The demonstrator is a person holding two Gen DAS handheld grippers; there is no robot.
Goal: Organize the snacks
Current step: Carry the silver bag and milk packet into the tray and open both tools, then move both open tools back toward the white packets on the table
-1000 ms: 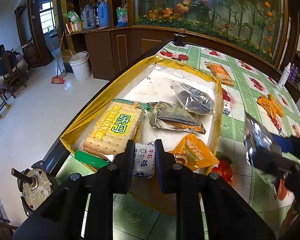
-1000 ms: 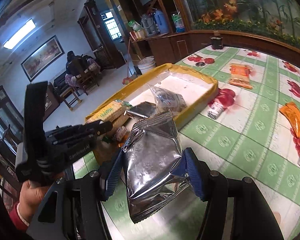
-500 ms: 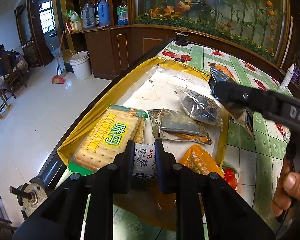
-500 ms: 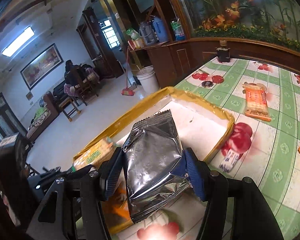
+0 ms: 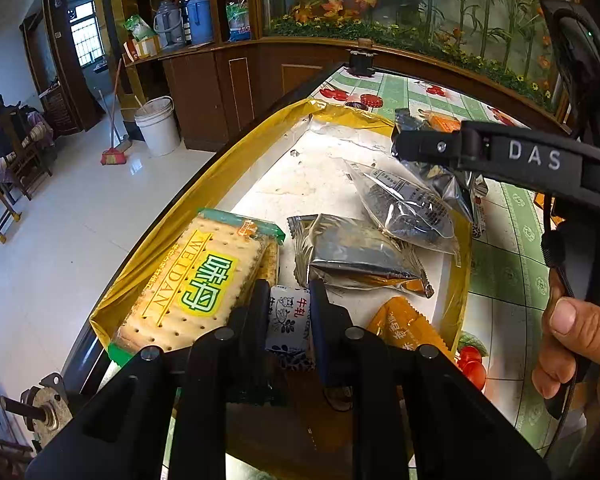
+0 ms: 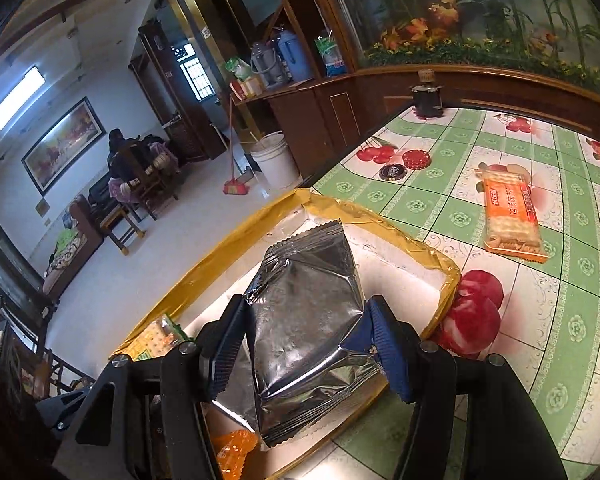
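A home: dining table [image 6: 500, 168], wooden cabinets [image 5: 220, 96], framed painting [image 6: 62, 142].

Bright daylight, foil glare, strong fisheye warping at edges.

"WEIDAN" in yellow letters on the clear-wrapped rectangular cracker pack [image 5: 198, 280], "DAS" in white letters on the black arm of the right hand-held gripper [image 5: 534, 156], "牛轧" on the small white-and-blue candy packet [image 5: 288, 320]
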